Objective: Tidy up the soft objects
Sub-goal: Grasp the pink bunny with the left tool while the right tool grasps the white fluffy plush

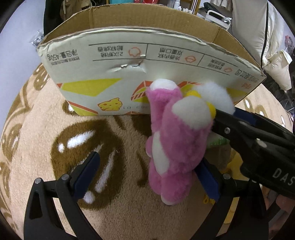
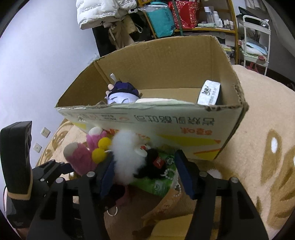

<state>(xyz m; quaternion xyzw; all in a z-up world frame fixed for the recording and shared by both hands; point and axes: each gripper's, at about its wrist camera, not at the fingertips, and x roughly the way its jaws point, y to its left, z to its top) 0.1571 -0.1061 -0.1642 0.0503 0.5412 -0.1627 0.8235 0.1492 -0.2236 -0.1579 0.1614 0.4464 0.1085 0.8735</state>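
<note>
A pink plush toy with white paws (image 1: 171, 140) stands on the beige rug in front of the printed cardboard box (image 1: 129, 73). My left gripper (image 1: 151, 171) is open; the pink toy rests against its right finger. My right gripper (image 2: 145, 175) is open around a white fluffy toy with yellow pom-poms and a black part (image 2: 129, 157), which lies above a green soft item (image 2: 158, 182). The pink toy also shows in the right wrist view (image 2: 79, 157). The box (image 2: 184, 121) holds a purple-haired doll (image 2: 121, 94) and a grey pouch (image 2: 209, 94).
The beige rug with brown pattern (image 1: 83, 147) covers the surface. Brown cardboard or paper (image 2: 166, 208) lies under the right gripper. Shelves with bags and bottles (image 2: 184, 16) and a white padded jacket (image 2: 97, 13) stand behind the box.
</note>
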